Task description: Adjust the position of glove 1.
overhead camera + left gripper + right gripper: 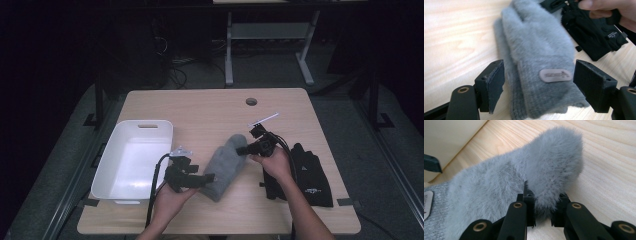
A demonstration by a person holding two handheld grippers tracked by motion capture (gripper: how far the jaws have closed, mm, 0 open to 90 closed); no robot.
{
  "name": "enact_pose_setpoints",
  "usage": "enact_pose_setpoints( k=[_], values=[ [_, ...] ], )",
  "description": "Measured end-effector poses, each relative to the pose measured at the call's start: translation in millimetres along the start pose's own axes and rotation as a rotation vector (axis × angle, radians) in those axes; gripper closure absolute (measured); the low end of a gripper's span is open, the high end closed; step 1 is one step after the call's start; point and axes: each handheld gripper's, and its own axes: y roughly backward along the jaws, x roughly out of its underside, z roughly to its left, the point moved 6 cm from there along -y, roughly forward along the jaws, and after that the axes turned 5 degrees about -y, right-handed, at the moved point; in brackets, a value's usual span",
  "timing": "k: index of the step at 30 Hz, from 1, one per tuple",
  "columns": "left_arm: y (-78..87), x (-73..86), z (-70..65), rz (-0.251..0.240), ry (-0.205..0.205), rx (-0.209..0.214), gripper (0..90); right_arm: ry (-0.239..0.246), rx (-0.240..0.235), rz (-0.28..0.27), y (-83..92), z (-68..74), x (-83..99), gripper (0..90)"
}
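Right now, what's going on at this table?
A person is working a grey mitten on the table with two handheld tools. The right claw is pinched on the mitten's furry tip. The left claw stands open around the knitted cuff, pads not pressing. Black gloves lie at the right, a white bin at the left.
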Motion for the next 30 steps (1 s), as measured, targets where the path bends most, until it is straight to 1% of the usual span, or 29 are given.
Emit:
enact_pose_setpoints(
  k=[2,4,5,6,7,8,9,10,11,12,14,15,16,17,18,20,21,22,23,24,26,27,29,30],
  values=[
    [-4.1,3.5,1.7,0.027,0.031,0.006,25.0,-0.008,-0.003,-0.001,-0.5,-0.1,0.6,77.6],
    [-7.5,6.5,1.8,0.048,0.050,0.015,25.0,-0.001,-0.002,-0.002,-1.5,-1.5,0.9,77.6],
    [-8.7,7.1,0.6,0.054,0.058,0.012,25.1,-0.003,-0.001,-0.002,-2.0,-1.6,1.0,77.6],
    [-9.8,7.1,-2.0,0.061,0.049,0.012,25.2,-0.001,0.002,-0.002,-2.4,-1.9,1.0,77.6],
    [-9.8,7.1,-2.0,0.061,0.049,0.012,25.6,-0.001,0.003,0.001,-2.8,-2.2,1.0,77.6],
    [-12.9,7.5,-6.1,0.070,0.039,0.013,26.3,-0.003,0.004,0.004,-3.3,-2.4,1.2,77.6],
    [-12.9,7.5,-6.1,0.070,0.039,0.013,26.7,-0.003,0.004,0.004,-3.3,-2.4,1.2,77.6],
    [-17.0,10.4,-7.3,0.086,0.050,0.027,26.6,0.000,0.007,0.006,-3.7,-2.8,1.6,77.6],
    [-18.5,12.1,-6.8,0.088,0.061,0.033,26.6,0.001,0.007,0.006,-3.4,-2.8,1.8,77.5],
    [-19.0,13.9,-5.3,0.095,0.059,0.040,26.6,0.004,0.009,0.006,-3.0,-3.0,2.3,77.5],
    [-20.3,15.6,-3.5,0.090,0.083,0.044,25.2,0.003,0.012,0.004,-2.7,-4.0,3.3,77.5],
    [-20.3,15.6,-3.5,0.090,0.083,0.044,25.0,0.003,0.012,0.004,-2.7,-4.0,3.3,77.5],
    [-21.5,16.6,-3.1,0.089,0.100,0.057,24.7,0.002,0.006,0.002,-2.7,-4.9,4.6,77.5],
    [-22.2,17.5,-2.7,0.095,0.105,0.066,24.7,0.002,0.006,0.002,-2.7,-4.9,4.6,77.5],
    [-24.7,19.5,-1.0,0.105,0.130,0.089,23.2,0.001,0.008,0.003,-2.9,-5.3,5.4,77.5],
    [-26.4,20.7,1.7,0.106,0.168,0.113,23.3,-0.003,0.008,0.001,-3.1,-5.0,5.7,77.5],
    [-26.4,20.7,1.7,0.106,0.168,0.113,24.0,-0.003,0.008,0.001,-3.1,-5.0,5.7,77.5],
    [-26.6,22.1,3.2,0.111,0.178,0.131,24.0,-0.006,0.007,0.001,-3.1,-4.9,6.0,77.5],
    [-25.3,22.4,3.8,0.094,0.180,0.147,31.1,-0.002,0.004,-0.003,-3.5,-5.7,6.6,77.5],
    [-24.4,22.5,4.5,0.092,0.177,0.151,35.5,-0.001,0.002,-0.005,-3.5,-6.0,6.7,77.5],
    [-23.0,22.5,5.0,0.091,0.170,0.156,41.6,0.001,-0.002,-0.010,-3.6,-6.5,6.5,77.5],
    [-22.6,22.2,4.8,0.089,0.169,0.163,43.6,0.000,-0.003,-0.011,-3.6,-6.3,6.3,77.5],
    [-22.4,21.6,4.5,0.083,0.180,0.174,47.3,-0.002,-0.001,-0.008,-3.1,-5.0,6.0,77.5],
    [-21.9,21.4,4.4,0.084,0.176,0.176,48.9,-0.003,0.001,-0.012,-3.3,-4.4,5.6,77.5]
  ],
)
